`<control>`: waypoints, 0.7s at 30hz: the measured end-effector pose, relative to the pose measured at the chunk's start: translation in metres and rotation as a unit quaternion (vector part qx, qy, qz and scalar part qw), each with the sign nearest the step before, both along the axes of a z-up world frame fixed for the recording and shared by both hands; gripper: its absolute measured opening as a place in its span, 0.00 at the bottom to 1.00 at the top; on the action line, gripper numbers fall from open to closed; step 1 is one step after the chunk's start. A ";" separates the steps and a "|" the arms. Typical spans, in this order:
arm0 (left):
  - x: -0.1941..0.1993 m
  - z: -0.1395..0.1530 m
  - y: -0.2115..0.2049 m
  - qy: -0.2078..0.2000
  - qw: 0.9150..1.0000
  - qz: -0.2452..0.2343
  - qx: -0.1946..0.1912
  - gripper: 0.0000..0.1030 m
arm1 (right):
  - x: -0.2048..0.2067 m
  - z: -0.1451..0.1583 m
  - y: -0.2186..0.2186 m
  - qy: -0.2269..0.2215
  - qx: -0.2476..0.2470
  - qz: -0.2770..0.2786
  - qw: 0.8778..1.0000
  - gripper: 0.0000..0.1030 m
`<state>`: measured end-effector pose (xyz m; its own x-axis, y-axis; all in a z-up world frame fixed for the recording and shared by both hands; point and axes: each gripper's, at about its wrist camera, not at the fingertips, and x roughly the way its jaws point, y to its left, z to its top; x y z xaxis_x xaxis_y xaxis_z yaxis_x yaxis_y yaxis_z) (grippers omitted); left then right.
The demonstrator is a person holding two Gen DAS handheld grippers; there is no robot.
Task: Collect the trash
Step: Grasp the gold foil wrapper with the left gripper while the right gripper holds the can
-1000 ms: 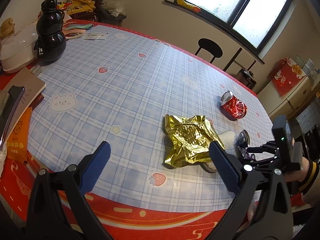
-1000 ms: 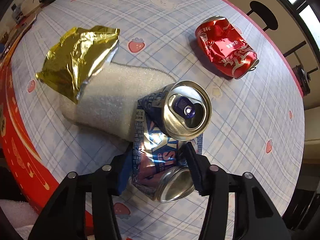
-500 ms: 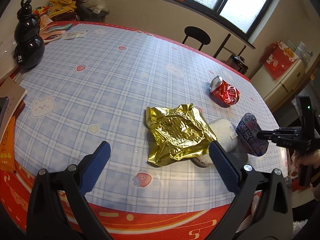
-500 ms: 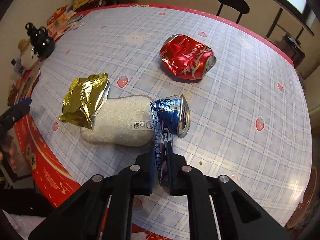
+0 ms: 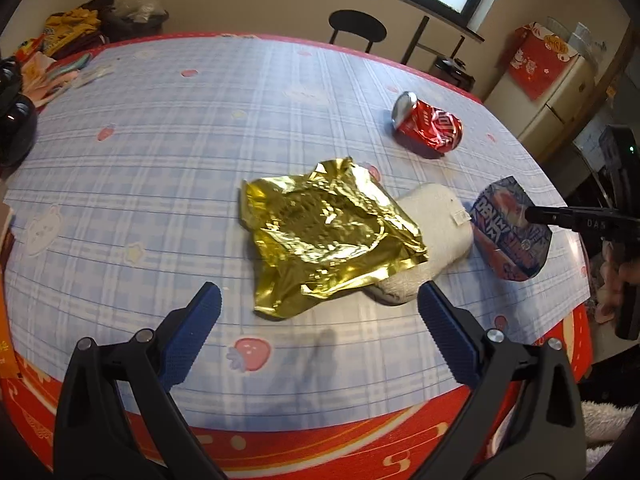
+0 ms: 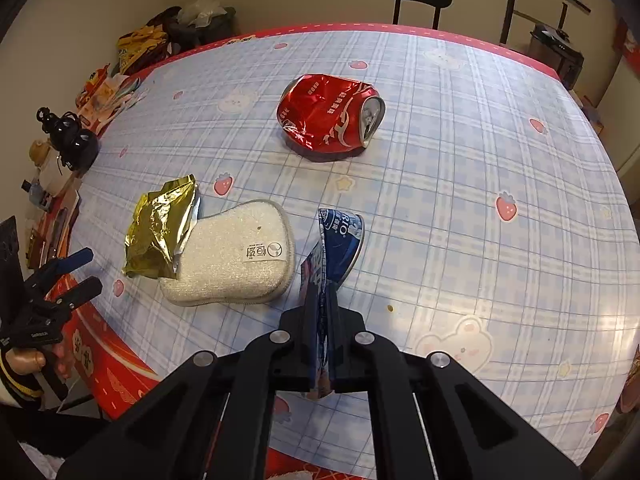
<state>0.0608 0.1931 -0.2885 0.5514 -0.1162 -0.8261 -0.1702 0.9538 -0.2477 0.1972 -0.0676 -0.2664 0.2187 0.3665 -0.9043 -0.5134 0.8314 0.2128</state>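
My right gripper [image 6: 322, 300] is shut on a flattened blue can [image 6: 334, 252] and holds it above the table; the can also shows in the left wrist view [image 5: 510, 228], at the right. A crumpled gold foil wrapper [image 5: 328, 232] lies on the tablecloth, partly over a white sponge [image 5: 428, 232]. My left gripper [image 5: 316, 320] is open and empty, just short of the wrapper. A crushed red can [image 5: 428, 126] lies further back. In the right wrist view the wrapper [image 6: 160, 228], sponge [image 6: 236, 256] and red can [image 6: 330, 114] are all visible.
A blue checked tablecloth [image 5: 200, 128] with a red border covers the round table. A black gourd-shaped bottle [image 6: 70, 142] and piled items [image 6: 104, 92] stand at the far left edge. A black chair [image 5: 358, 32] and a cabinet [image 5: 552, 92] stand beyond the table.
My right gripper squeezed the blue can flat and lifted it off the table, back from the sponge. My left gripper moved closer to the gold wrapper, still open.
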 end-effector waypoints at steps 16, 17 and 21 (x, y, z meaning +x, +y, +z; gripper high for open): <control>0.022 -0.028 -0.019 0.029 0.983 -0.106 0.145 0.90 | 0.000 -0.007 -0.009 0.007 0.018 -0.020 1.000 0.05; 0.023 -0.029 -0.020 0.029 0.981 -0.112 0.155 0.87 | 0.000 -0.007 -0.010 0.008 0.019 -0.021 1.000 0.05; 0.027 -0.034 -0.023 0.031 0.975 -0.127 0.182 0.78 | 0.001 -0.008 -0.011 0.008 0.018 -0.023 1.000 0.06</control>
<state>0.0878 0.1701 -0.3228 0.4911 0.0651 -0.8686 0.0781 0.9899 0.1183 0.1984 -0.0784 -0.2742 0.2218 0.3882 -0.8945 -0.4705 0.8461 0.2505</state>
